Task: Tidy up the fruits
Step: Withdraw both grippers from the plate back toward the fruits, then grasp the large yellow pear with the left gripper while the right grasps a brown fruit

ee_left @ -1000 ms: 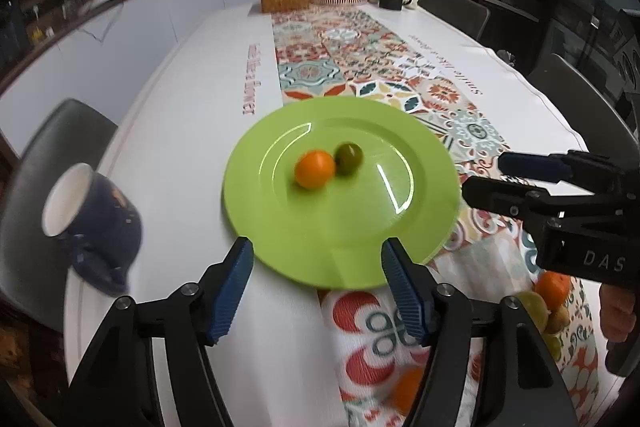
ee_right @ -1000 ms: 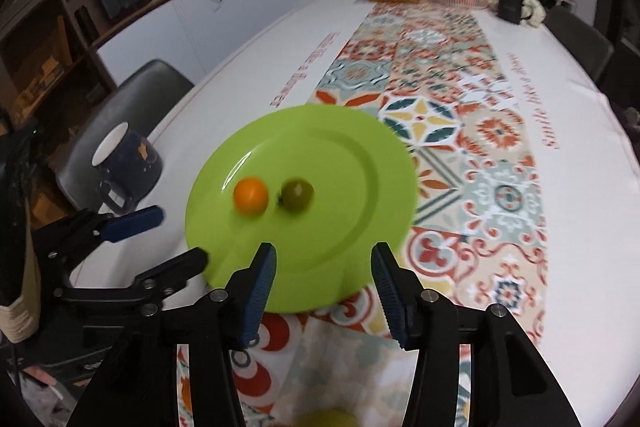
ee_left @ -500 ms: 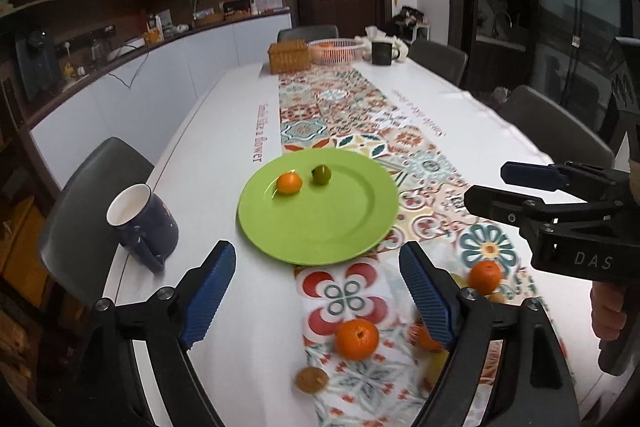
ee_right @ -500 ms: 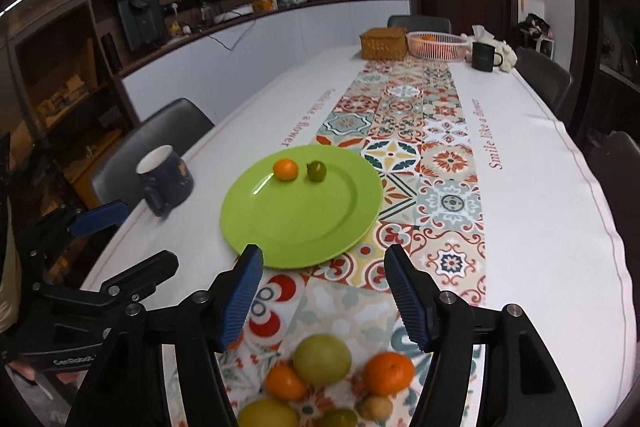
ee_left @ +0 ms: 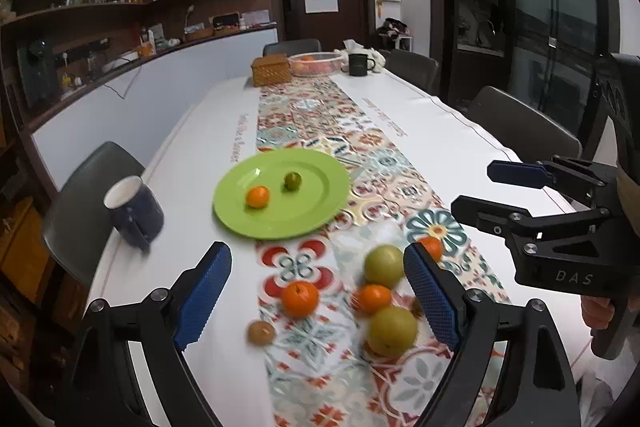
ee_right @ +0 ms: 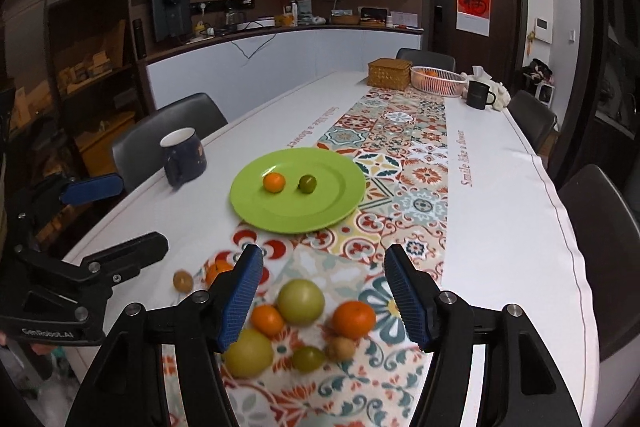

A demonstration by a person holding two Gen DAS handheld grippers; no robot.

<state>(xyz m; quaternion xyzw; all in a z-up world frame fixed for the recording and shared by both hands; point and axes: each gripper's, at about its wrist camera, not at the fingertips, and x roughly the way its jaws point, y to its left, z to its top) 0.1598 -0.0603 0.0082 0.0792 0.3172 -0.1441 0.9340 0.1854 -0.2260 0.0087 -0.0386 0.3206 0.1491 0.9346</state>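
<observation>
A green plate (ee_left: 280, 223) (ee_right: 296, 215) lies on the patterned table runner and holds a small orange (ee_left: 257, 196) (ee_right: 274, 182) and a small green fruit (ee_left: 292, 181) (ee_right: 307, 183). Nearer to me, several loose fruits sit on the runner: oranges (ee_left: 299, 299) (ee_right: 353, 319), pale green round fruits (ee_left: 384, 261) (ee_right: 301, 301), and a small brown one (ee_left: 261, 332) (ee_right: 183, 281). My left gripper (ee_left: 318, 259) (ee_right: 136, 213) hovers above this pile, jaws opening, nothing between them. My right gripper (ee_right: 323, 259) (ee_left: 476, 189) hangs beside it, open and empty.
A dark blue mug (ee_left: 134, 211) (ee_right: 184, 157) stands left of the plate near the table edge. At the far end are a wicker box (ee_right: 389, 73), a basket of fruit (ee_right: 438, 81) and a black mug (ee_right: 479, 95). Grey chairs (ee_right: 172, 131) line both sides.
Both grippers have pulled back from the plate and risen, so the loose fruit pile has come into view beneath them. Both pairs of jaws have spread wider.
</observation>
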